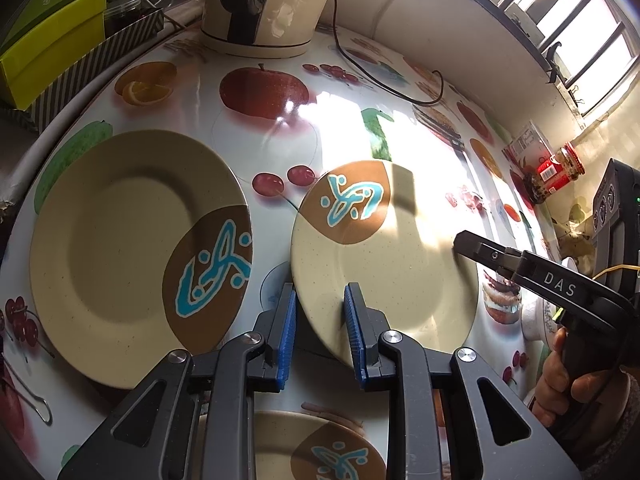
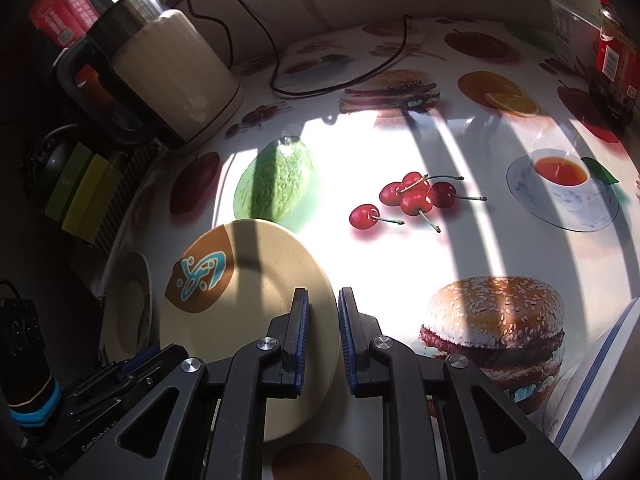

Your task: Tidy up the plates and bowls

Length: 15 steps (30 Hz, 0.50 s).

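I judge the sorting barely begun: my left hand-held gripper (image 1: 320, 332) and right hand-held gripper (image 2: 323, 344), both spread, straddle opposite rims of the small plate (image 1: 384, 256) mid-counter (image 1: 400, 128), the large plate (image 1: 136, 252) lying unstacked beside it.

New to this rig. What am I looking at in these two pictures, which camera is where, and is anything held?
There is no robot here. A person holds a handheld two-finger gripper in each hand, and each gripper carries a fisheye camera looking forward along its fingers. One picture comes from the left gripper, the other from the right gripper, so the black arms with blue pads at the bottom of each picture are that gripper's own fingers.

The surface is a table with a fruit-print tablecloth. On it are a kettle, a large plate, a small plate and a third plate partly hidden under the left gripper.

Both grippers straddle the small plate's rim on opposite sides. Gaps still show beside the rim, so neither looks clamped.
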Motion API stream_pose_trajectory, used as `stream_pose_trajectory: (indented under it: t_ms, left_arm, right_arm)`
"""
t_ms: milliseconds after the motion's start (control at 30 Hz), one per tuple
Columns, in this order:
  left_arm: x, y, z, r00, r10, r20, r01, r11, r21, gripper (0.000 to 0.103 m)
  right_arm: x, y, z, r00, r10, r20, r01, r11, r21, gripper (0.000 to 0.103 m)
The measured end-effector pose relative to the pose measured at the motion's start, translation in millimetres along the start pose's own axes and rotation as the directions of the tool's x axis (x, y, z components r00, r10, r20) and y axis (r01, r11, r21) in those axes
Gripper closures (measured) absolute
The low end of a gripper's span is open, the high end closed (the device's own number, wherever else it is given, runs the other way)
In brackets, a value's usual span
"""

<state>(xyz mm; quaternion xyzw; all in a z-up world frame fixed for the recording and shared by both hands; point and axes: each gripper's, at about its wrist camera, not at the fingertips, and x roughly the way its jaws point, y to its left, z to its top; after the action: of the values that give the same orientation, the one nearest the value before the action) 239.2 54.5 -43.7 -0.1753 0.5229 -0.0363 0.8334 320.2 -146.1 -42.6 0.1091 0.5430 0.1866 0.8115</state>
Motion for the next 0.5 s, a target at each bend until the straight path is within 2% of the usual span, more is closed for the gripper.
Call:
stream_pose_trajectory:
  t_ms: [500]
  left_arm:
    - [-25,-2,-7,0.999,-0.008,0.032,0.008,1.0,0.009,0.078]
  right_arm:
    - [-26,11,-7,0.999,0.017,0.029,-0.017,1.0,-0.01,0.088]
